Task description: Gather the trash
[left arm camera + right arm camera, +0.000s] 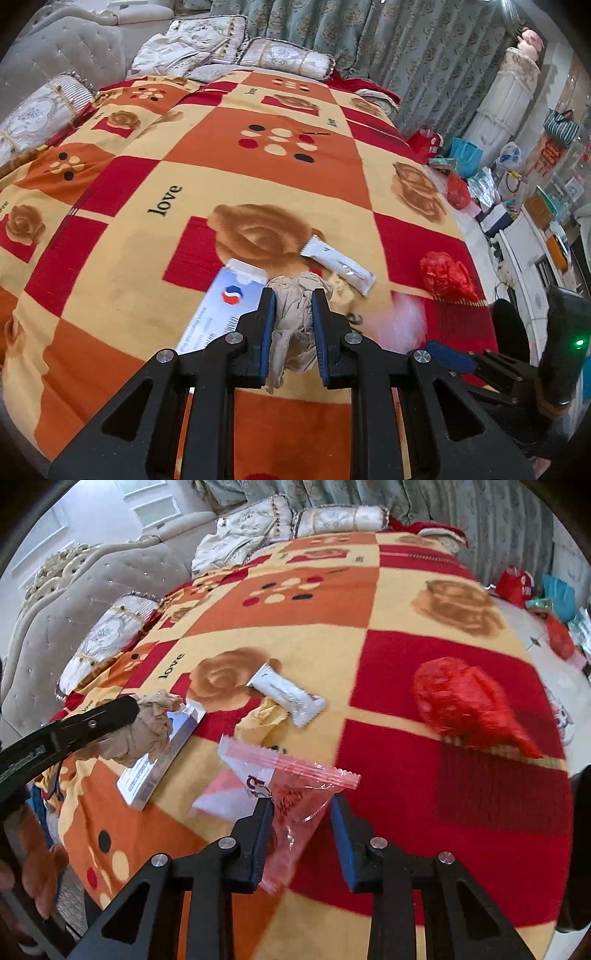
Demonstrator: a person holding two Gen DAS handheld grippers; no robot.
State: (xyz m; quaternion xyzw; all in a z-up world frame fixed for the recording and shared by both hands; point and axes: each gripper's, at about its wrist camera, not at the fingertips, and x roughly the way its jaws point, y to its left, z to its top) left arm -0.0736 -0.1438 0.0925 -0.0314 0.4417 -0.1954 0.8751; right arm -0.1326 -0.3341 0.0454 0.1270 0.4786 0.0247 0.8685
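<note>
On the patterned bedspread [207, 184] lies scattered trash. My left gripper [293, 295] is shut on a crumpled beige tissue [293, 321], held just above a white and blue box [221, 306]. In the right wrist view that tissue [147, 731] hangs from the left gripper's finger [110, 709]. My right gripper [301, 801] has its narrow jaws around a pink and clear plastic bag [284, 775], which spans its fingertips. A white wrapper [288, 696], a yellow crumpled paper [262, 720] and a red crumpled ball [465, 705] lie beyond.
Pillows [284, 57] and a tufted grey headboard [62, 48] bound the far and left sides of the bed. Past the bed's right edge, bags and boxes [465, 173] crowd the floor. A person's hand [37, 878] shows at lower left.
</note>
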